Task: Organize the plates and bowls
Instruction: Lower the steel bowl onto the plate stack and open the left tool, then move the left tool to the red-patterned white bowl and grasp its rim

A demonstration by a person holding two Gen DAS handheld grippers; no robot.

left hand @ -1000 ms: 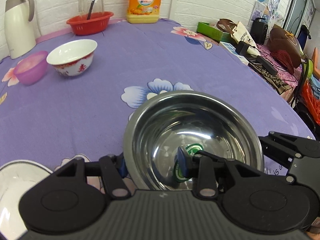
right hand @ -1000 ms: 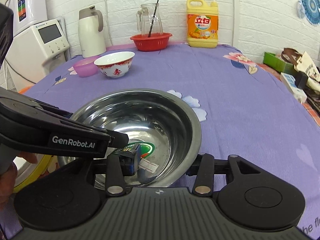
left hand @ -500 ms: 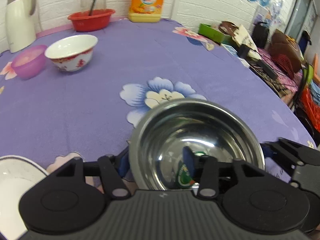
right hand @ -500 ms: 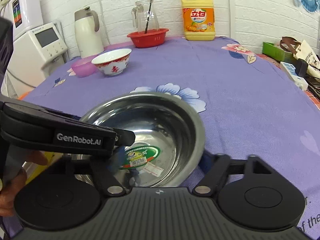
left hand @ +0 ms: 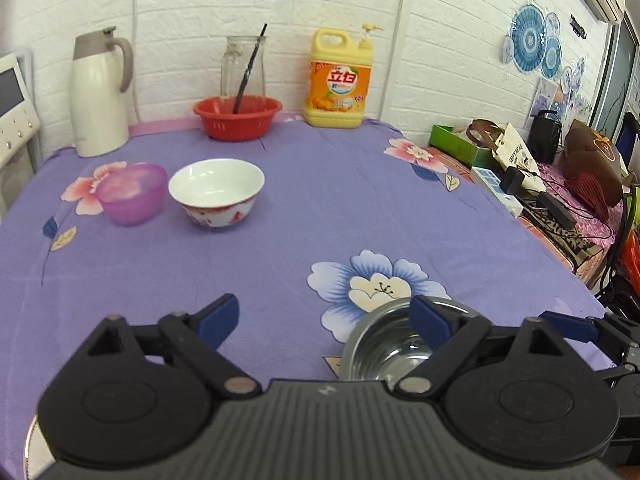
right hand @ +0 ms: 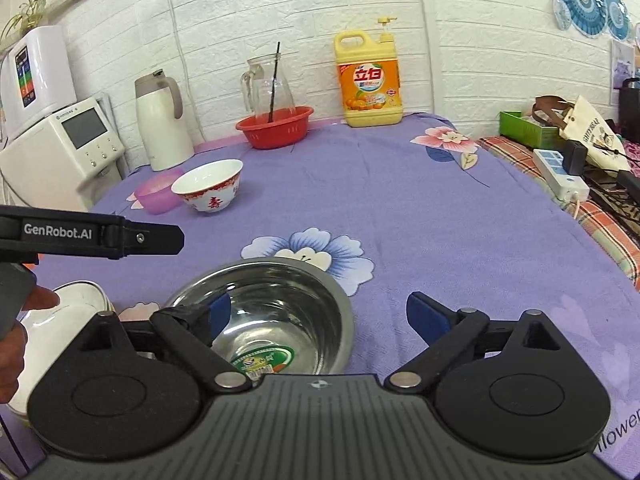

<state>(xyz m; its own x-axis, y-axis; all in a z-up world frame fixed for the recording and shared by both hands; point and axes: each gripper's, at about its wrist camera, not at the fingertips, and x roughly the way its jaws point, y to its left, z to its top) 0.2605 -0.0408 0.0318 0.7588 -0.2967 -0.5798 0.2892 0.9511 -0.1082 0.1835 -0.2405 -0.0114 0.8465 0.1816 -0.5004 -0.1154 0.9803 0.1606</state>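
Observation:
A steel bowl [right hand: 276, 312] with a green sticker inside stands on the purple cloth, close below both grippers; it also shows in the left wrist view [left hand: 384, 344]. My left gripper [left hand: 324, 316] is open and empty, raised above the table. My right gripper [right hand: 316, 312] is open and empty, its left finger over the bowl's rim. A white bowl with red print [left hand: 216, 192] and a small purple bowl [left hand: 132, 192] stand side by side at the far left. A white plate [right hand: 60, 336] lies at the near left.
Along the back wall stand a white jug [left hand: 98, 92], a red basket [left hand: 238, 116] holding a glass pitcher, and a yellow detergent bottle [left hand: 340, 80]. A white appliance [right hand: 60, 148] is at the left. Boxes, bags and cables crowd the right side [left hand: 540, 176].
Both grippers have let go of the steel bowl's rim, opened and lifted up and back. The bowl now rests on the cloth.

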